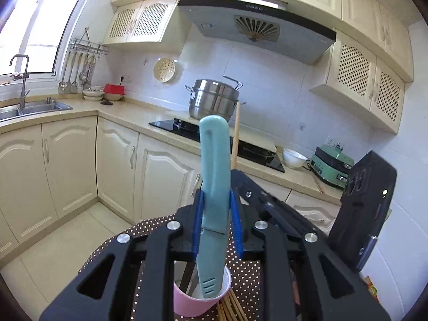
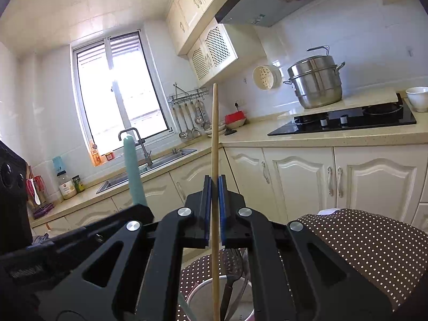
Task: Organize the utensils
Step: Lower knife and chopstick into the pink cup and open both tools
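Two grippers are loaded, so treat this as two separate drops. Your left gripper has its blue pads pinched on the teal sheathed knife, which stands nearly upright with its lower tip already inside the pink cup. Dark utensil handles lean in that cup beside the tip, and a bundle of chopsticks lies on the dotted tablecloth just beside it. Keep the knife vertical and lower it along the free side of the cup before you let the pads part; a tilted release could tip a light cup.

Your right gripper is pressed together on a single wooden chopstick, also upright, its lower end hanging over a pale round container that holds a dark fork and slotted utensil. Whether the stick's end touches the bottom cannot be told. Judging by the layout, that stick belongs with like items, so choose its container first, then lower straight and release low. Mind how near the two tools stand; move one at a time.
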`<action>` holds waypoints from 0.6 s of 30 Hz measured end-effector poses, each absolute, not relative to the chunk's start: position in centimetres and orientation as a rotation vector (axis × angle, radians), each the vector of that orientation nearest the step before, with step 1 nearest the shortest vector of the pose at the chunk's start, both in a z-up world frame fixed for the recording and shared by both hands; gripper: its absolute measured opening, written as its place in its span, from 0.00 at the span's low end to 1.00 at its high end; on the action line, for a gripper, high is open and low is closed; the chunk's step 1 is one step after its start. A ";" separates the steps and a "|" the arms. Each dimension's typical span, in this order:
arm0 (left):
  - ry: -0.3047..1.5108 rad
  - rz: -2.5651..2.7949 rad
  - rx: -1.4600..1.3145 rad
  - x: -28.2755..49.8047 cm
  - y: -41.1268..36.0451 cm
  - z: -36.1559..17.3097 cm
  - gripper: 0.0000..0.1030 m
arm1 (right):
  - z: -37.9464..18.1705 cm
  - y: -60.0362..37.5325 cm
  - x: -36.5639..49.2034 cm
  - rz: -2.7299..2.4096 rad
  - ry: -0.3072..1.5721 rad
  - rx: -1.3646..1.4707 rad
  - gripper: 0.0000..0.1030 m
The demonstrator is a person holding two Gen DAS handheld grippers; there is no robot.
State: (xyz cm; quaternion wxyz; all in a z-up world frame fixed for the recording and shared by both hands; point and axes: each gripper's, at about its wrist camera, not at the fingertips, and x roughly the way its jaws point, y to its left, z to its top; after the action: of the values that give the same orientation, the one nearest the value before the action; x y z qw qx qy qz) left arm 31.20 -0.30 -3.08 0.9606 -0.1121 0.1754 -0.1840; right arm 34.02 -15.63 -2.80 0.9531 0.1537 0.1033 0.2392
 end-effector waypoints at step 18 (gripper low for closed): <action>0.444 -0.341 -0.230 32.3 -0.3 -7.2 0.23 | -5.0 -16.0 33.1 0.446 0.231 0.295 0.06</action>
State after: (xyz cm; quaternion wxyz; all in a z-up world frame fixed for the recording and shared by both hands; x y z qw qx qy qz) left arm 32.25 -0.29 -7.16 0.9545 -0.1131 0.2187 -0.1681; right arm 33.14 -15.98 -5.00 0.9579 0.1457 0.1139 0.2198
